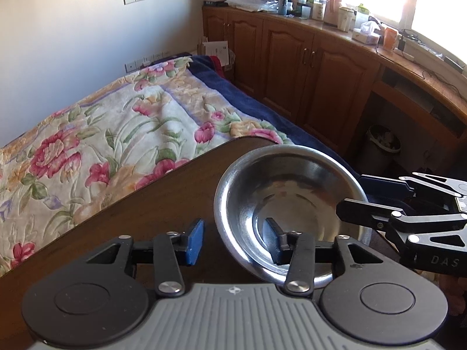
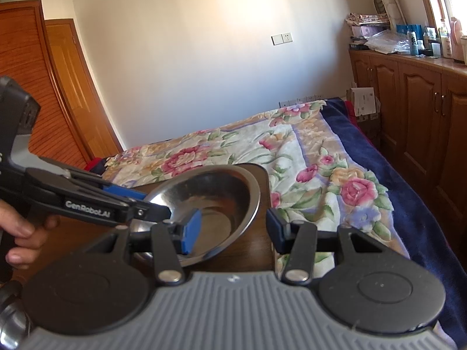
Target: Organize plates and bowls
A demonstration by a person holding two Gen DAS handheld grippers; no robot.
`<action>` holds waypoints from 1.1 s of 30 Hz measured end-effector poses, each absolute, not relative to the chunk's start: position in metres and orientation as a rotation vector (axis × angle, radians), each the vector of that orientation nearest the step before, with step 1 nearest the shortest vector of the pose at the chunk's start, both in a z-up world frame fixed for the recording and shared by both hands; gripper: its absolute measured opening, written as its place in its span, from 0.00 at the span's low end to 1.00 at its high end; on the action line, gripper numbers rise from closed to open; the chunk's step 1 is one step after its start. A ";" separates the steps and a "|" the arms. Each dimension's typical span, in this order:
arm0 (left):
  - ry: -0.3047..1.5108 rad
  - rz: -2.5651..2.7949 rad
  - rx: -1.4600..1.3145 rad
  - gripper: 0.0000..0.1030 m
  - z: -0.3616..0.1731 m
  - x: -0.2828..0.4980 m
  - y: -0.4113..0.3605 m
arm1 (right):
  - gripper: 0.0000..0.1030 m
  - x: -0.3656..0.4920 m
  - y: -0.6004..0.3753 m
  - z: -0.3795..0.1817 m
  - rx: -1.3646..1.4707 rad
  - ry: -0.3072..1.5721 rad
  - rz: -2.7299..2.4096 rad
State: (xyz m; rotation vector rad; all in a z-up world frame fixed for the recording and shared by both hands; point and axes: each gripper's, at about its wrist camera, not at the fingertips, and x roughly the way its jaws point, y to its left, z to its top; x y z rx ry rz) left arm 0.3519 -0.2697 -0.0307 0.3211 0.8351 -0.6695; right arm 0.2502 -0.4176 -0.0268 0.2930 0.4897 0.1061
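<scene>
A stainless steel bowl (image 1: 292, 192) (image 2: 216, 198) is over the far corner of the dark wooden table (image 1: 163, 198). My left gripper (image 1: 235, 242) is open and straddles the bowl's near rim, with one finger inside the bowl and the blue-padded finger (image 1: 194, 242) outside on the left. My right gripper (image 2: 233, 232) is open as well, its blue pad (image 2: 192, 233) inside the bowl and the other finger outside to the right. Each gripper shows in the other's view, the right gripper (image 1: 360, 194) at the bowl's right rim and the left gripper (image 2: 146, 201) at its left rim.
A bed with a floral blanket (image 1: 102, 134) lies just beyond the table edge. Wooden cabinets (image 1: 306, 67) with a cluttered top run along the window wall, and a waste bin (image 1: 382, 145) stands below. A hand (image 2: 26, 233) holds the left gripper's handle.
</scene>
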 end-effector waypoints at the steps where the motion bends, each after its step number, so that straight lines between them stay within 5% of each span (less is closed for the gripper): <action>1: 0.840 -0.667 0.319 0.41 -0.032 0.353 -0.270 | 0.49 0.251 -0.417 -0.027 0.296 0.490 0.109; 11: 0.869 -0.663 0.317 0.22 -0.038 0.356 -0.272 | 0.48 0.252 -0.419 -0.030 0.327 0.509 0.106; 14: 0.870 -0.669 0.312 0.21 -0.038 0.356 -0.270 | 0.32 0.253 -0.418 -0.030 0.333 0.519 0.114; 18: 0.859 -0.662 0.314 0.21 -0.031 0.350 -0.267 | 0.23 0.252 -0.416 -0.028 0.332 0.523 0.108; 33: 0.754 -0.682 0.276 0.21 0.018 0.309 -0.233 | 0.22 0.225 -0.401 0.009 0.346 0.449 0.153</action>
